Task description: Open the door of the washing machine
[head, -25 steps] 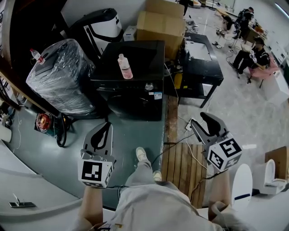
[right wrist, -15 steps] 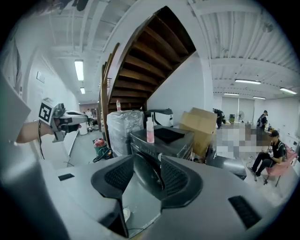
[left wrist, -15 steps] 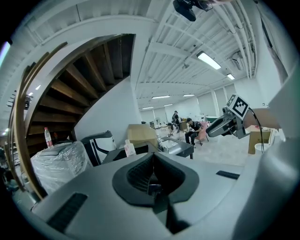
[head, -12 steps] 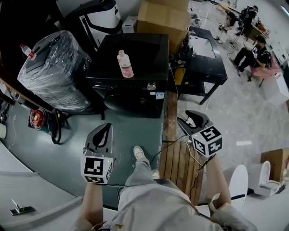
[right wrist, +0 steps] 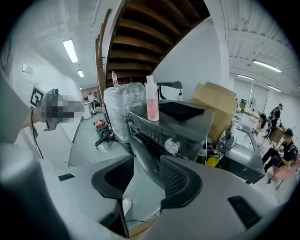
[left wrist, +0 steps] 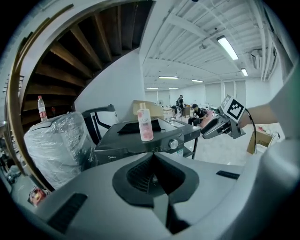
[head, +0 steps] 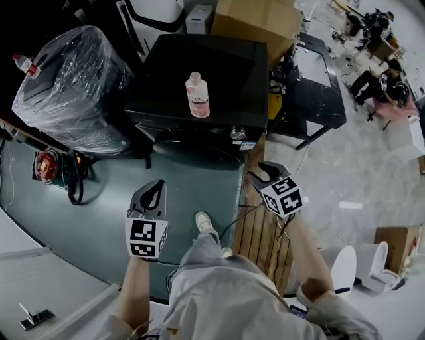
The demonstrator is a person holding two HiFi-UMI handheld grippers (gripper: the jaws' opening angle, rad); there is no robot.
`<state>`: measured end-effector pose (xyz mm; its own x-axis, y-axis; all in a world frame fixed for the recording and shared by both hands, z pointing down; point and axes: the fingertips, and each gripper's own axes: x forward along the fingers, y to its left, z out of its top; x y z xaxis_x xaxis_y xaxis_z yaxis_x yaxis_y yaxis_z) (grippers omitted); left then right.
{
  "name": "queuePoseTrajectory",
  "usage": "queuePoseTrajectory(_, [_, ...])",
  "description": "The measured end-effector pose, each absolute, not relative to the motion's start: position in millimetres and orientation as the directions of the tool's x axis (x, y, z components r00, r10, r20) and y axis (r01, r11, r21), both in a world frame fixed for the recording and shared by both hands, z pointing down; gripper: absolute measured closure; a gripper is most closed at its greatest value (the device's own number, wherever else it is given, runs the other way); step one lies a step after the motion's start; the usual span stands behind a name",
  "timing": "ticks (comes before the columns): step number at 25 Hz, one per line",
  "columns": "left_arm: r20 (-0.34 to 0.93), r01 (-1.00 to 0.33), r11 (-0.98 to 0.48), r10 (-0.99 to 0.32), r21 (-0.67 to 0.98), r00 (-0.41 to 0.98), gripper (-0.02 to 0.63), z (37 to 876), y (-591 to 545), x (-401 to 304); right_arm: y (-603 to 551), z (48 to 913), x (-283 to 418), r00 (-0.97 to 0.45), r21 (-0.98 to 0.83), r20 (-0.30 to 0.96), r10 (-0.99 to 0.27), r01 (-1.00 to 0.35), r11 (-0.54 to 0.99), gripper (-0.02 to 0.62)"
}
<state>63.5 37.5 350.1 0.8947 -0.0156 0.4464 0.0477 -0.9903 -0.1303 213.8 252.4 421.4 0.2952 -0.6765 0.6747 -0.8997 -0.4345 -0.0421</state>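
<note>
The black front-loading washing machine (head: pixel 199 80) stands ahead of me with its round door (head: pixel 197 151) closed on the front. A pink bottle (head: pixel 197 96) stands on its top. My left gripper (head: pixel 154 192) hangs shut and empty over the grey floor, short of the machine's left front. My right gripper (head: pixel 260 175) is open and empty, close to the machine's lower right front corner. In the right gripper view the door (right wrist: pixel 142 159) and the silver knob (right wrist: pixel 171 146) show just beyond the parted jaws (right wrist: pixel 145 183). The left gripper view shows the machine (left wrist: pixel 133 140) farther off.
A plastic-wrapped bundle (head: pixel 73 86) stands left of the machine, cardboard boxes (head: pixel 262 16) behind it, a black table (head: pixel 312 86) to its right. A wooden pallet (head: pixel 262 232) with cables lies under my right arm. My shoe (head: pixel 204 224) is on the floor. People sit far right (head: pixel 378 40).
I have come nearer to the washing machine. My right gripper has moved left and forward to the machine's right front corner. The left gripper has hardly shifted.
</note>
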Motion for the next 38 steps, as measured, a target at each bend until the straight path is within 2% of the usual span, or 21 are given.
queuePoseTrajectory(9, [0.529,0.066,-0.996,0.021,-0.066,0.849,0.584,410,-7,115,201,506,252,0.233,-0.120,0.746,-0.624,-0.874,-0.470,0.408])
queuePoseTrajectory(16, [0.587,0.041,-0.999,0.028,-0.010,0.809,0.584,451,-21,116,185,549,267,0.184,-0.114,0.791,-0.584,-0.893,-0.436,0.414])
queuePoseTrajectory(21, [0.640,-0.024,-0.996,0.034,0.081,0.768,0.584,483,-20,112,179,582,276,0.117,-0.187,0.815,-0.568,-0.874,-0.448,0.422])
queuePoseTrajectory(26, [0.678,-0.119,-0.985,-0.005,0.122,0.735,0.584,507,-31,111,164,616,285,0.075,-0.181,0.848,-0.525,-0.890,-0.419,0.420])
queuePoseTrajectory(38, [0.722,-0.198,-0.974,-0.060,0.107,0.689,0.584,548,-22,122,159,689,312,-0.008,-0.140,0.906,-0.424,-0.949,-0.281,0.407])
